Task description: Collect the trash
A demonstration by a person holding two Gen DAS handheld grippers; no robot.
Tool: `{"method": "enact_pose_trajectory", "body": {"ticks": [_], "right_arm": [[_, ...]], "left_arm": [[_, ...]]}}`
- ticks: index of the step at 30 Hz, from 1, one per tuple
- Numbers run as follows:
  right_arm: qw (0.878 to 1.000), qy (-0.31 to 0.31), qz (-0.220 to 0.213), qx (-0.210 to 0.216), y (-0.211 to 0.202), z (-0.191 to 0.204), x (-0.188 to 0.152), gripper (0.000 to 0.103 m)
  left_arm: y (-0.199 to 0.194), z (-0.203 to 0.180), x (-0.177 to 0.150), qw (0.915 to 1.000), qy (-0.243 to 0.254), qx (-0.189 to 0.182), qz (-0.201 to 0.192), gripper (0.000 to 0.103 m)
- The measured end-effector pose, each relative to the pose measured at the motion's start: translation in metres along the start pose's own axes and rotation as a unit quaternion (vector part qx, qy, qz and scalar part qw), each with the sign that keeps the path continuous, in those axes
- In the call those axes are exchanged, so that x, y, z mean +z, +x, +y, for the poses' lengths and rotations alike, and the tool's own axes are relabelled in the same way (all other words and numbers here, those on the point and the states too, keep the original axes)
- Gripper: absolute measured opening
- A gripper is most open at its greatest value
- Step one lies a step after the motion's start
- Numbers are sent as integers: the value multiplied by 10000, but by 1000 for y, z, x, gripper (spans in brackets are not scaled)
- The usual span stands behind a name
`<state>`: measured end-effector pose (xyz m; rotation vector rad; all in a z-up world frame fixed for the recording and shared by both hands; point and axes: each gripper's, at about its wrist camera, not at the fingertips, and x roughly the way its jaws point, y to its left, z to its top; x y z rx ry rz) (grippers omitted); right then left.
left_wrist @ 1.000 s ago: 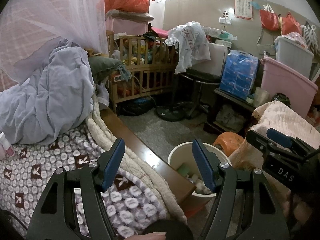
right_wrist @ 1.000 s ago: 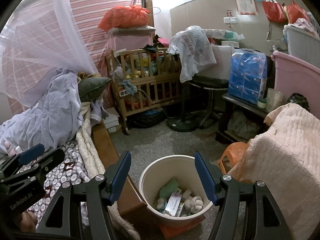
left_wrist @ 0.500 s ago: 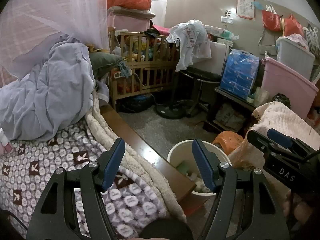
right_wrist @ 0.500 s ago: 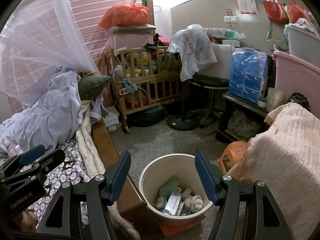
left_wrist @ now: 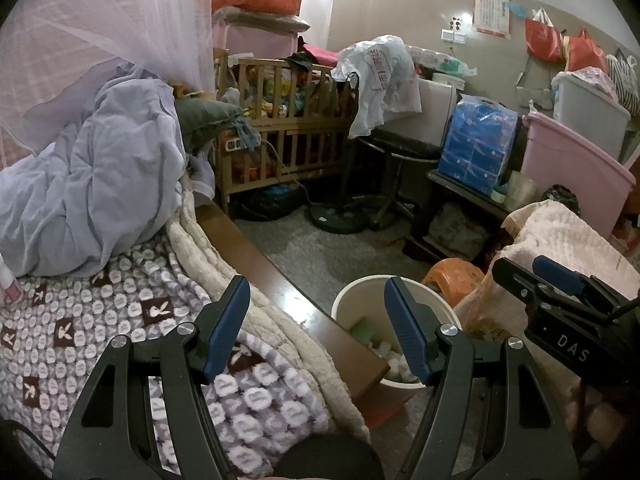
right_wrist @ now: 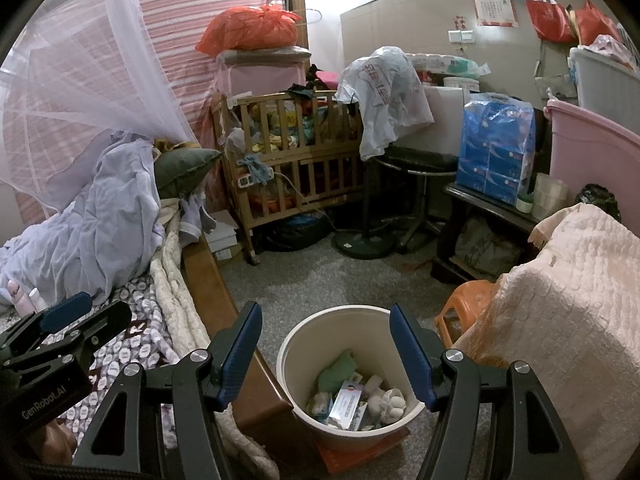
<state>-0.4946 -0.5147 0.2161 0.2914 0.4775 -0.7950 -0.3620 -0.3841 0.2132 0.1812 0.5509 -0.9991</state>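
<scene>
Purple-and-white rabbit-print blanket (left_wrist: 120, 344) fills the nine o'clock side of the left wrist view, covering the bed, with a crumpled lilac duvet (left_wrist: 92, 184) heaped at ten o'clock. Next in size, the pink knitted throw (right_wrist: 568, 312) drapes at three o'clock in the right wrist view. Then the cream trash bucket (right_wrist: 348, 360) sits on the grey floor at six o'clock, tight beside the wooden bed rail (right_wrist: 224, 320). Inside it: a green wad, a white printed packet, crumpled tissue balls (right_wrist: 384, 400). So some trash is collected, I'd judge. Both tools hang empty: the left gripper (left_wrist: 316, 328) spread wide over the bed edge, nothing between its blue pads; the right gripper (right_wrist: 326, 352) likewise released, above the bucket. What's left is unclear; two small bottles (right_wrist: 24, 300) lie on the bed at nine o'clock.
</scene>
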Motion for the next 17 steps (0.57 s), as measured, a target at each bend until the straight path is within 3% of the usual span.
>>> {"method": "enact_pose_trajectory", "body": {"ticks": [17], "right_arm": [[9999,-60,107,11,7,-6,-3,64]], "left_arm": [[5,0,0,9999,-2,-51,126,69]]}}
